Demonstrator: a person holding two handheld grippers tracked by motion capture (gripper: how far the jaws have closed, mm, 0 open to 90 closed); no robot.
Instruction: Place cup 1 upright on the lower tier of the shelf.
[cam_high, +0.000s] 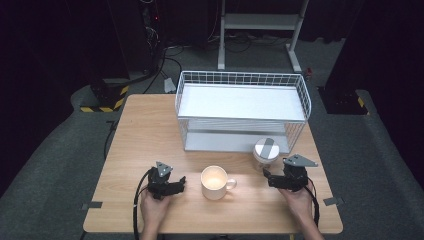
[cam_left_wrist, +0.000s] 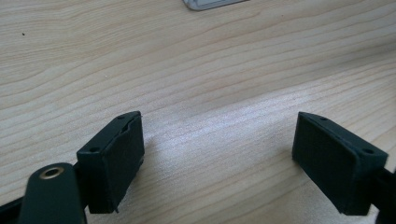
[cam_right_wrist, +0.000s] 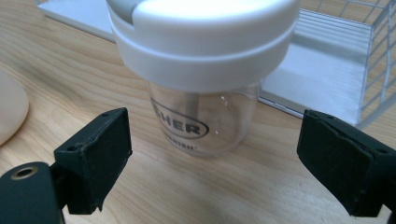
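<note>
Right gripper open, facing the lidded glass jar: slick, breakable, so clamp the clear body below the lid.

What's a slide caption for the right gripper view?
Right gripper, jaws open, lined up on a clear jar with white lid, beside the wire rack.

- Clear glass jar with a white lid, printed lettering on its side.
- Stands upright on the counter, just before the wire rack.
</note>
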